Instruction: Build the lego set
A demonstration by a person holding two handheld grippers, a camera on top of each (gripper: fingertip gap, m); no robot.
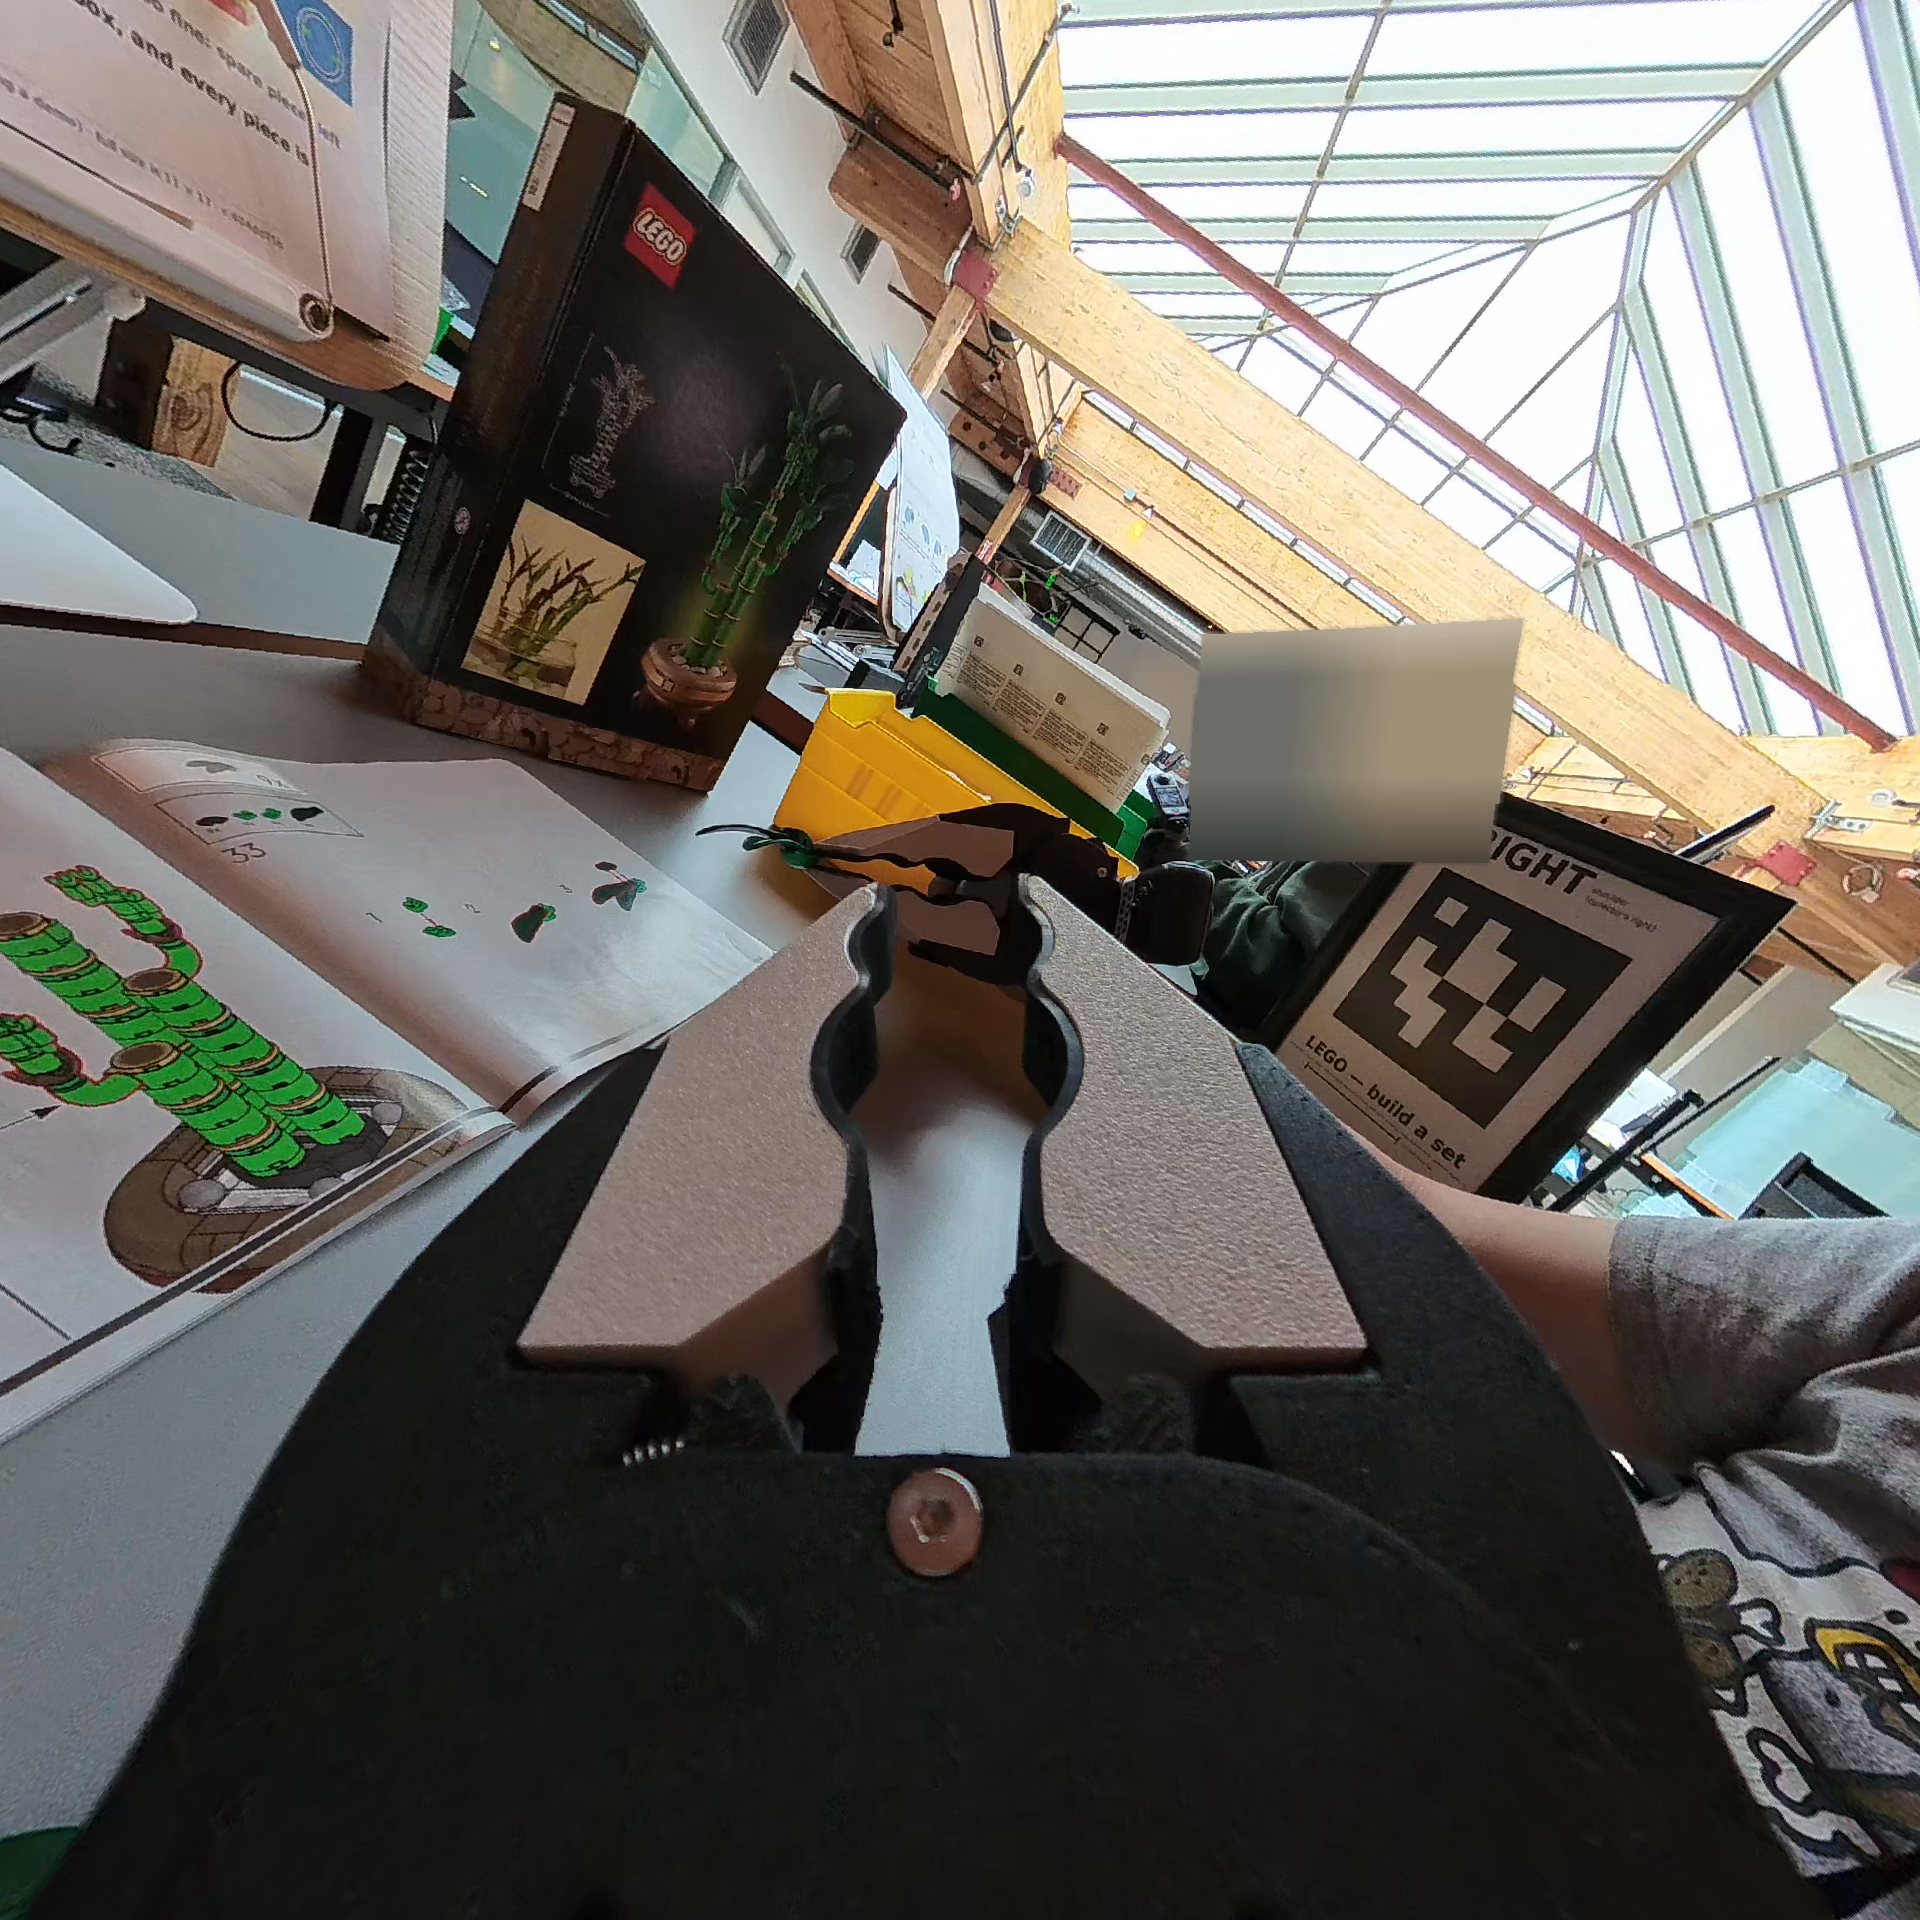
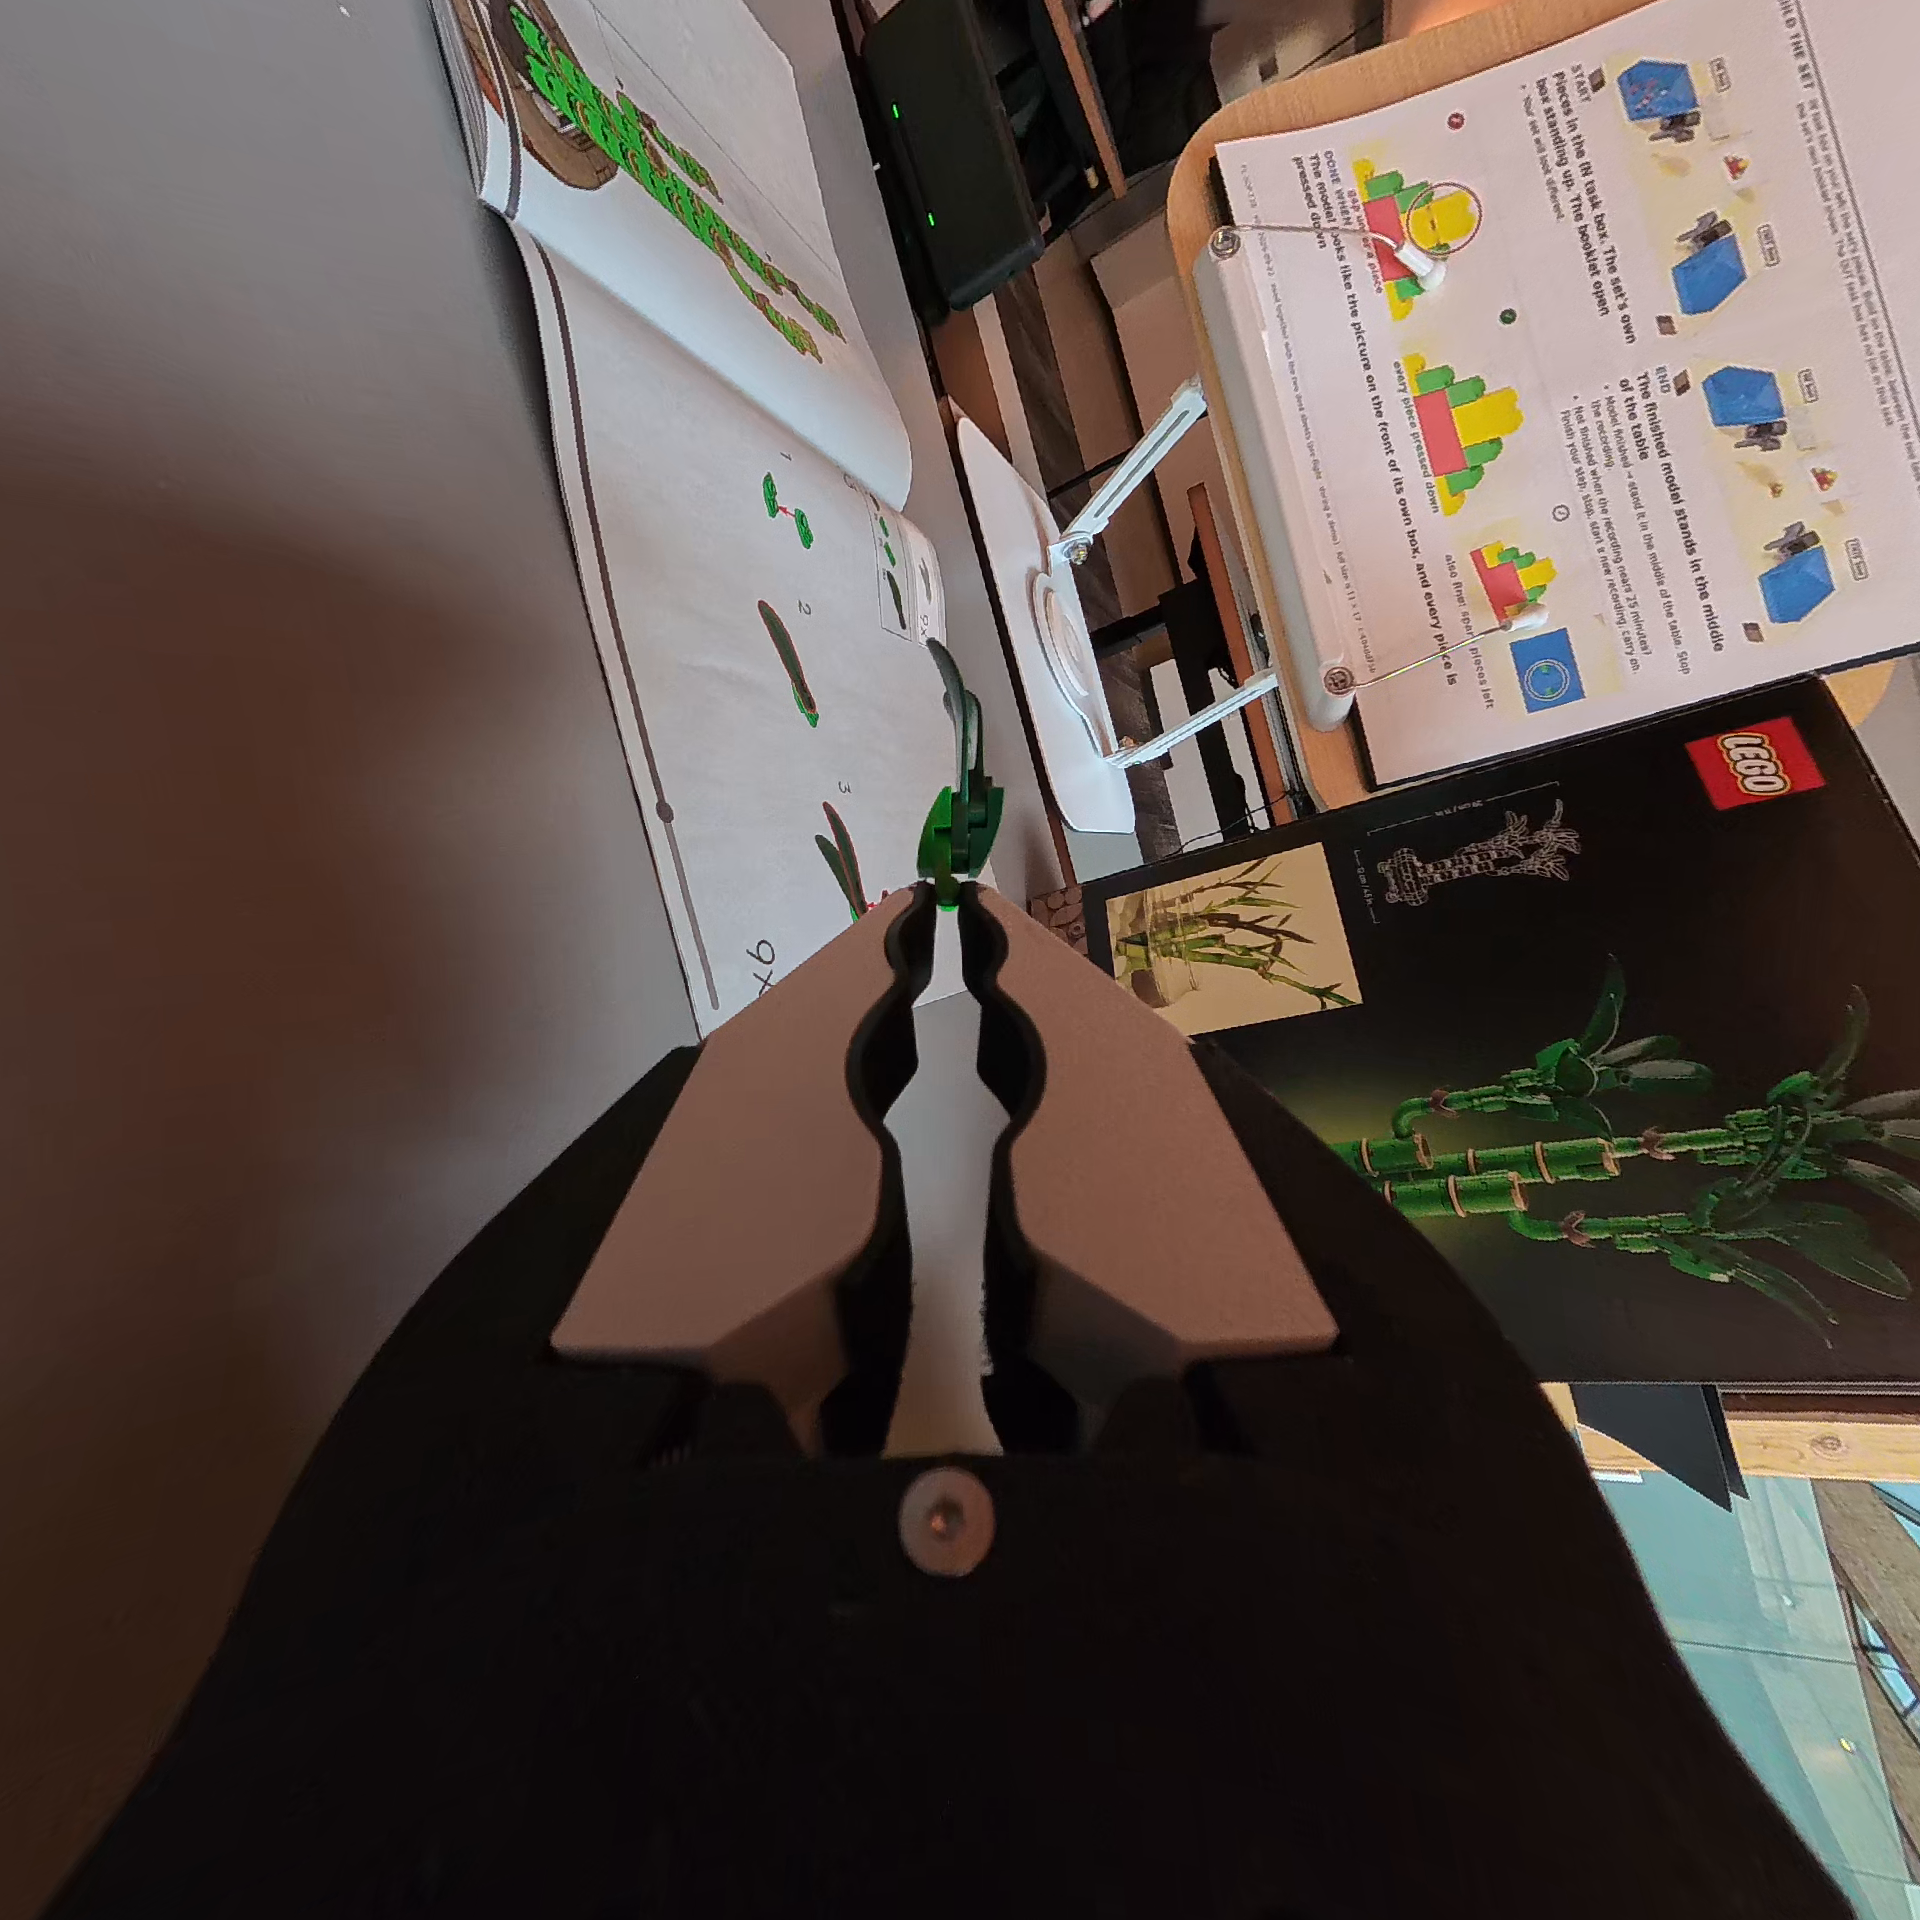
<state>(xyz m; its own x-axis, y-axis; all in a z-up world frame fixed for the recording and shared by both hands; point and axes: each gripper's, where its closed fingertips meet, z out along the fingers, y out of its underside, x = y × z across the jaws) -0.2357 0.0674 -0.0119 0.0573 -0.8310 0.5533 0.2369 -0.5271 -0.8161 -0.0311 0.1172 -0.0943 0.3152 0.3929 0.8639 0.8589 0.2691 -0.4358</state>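
Note:
My right gripper (image 2: 945, 896) is shut on a small green leaf piece (image 2: 961, 816), pinched at the fingertips, with its dark leaves pointing away over the open instruction booklet (image 2: 727, 540). In the left wrist view the right gripper (image 1: 831, 847) shows just past my own fingers, holding the leaf piece (image 1: 774, 836) above the table. My left gripper (image 1: 956, 902) is open and empty, close behind the right one. The booklet (image 1: 343, 935) lies to its left and shows a green bamboo model.
The dark set box (image 1: 644, 436) (image 2: 1558, 1039) stands behind the booklet. A yellow bin (image 1: 883, 769) sits beyond the grippers. A framed marker sign (image 1: 1486, 997) stands at right. A poster on a white stand (image 2: 1558, 364) is behind. A person's arm (image 1: 1507, 1299) is at right. My right fingertips sit around 25 centimetres from my left ones.

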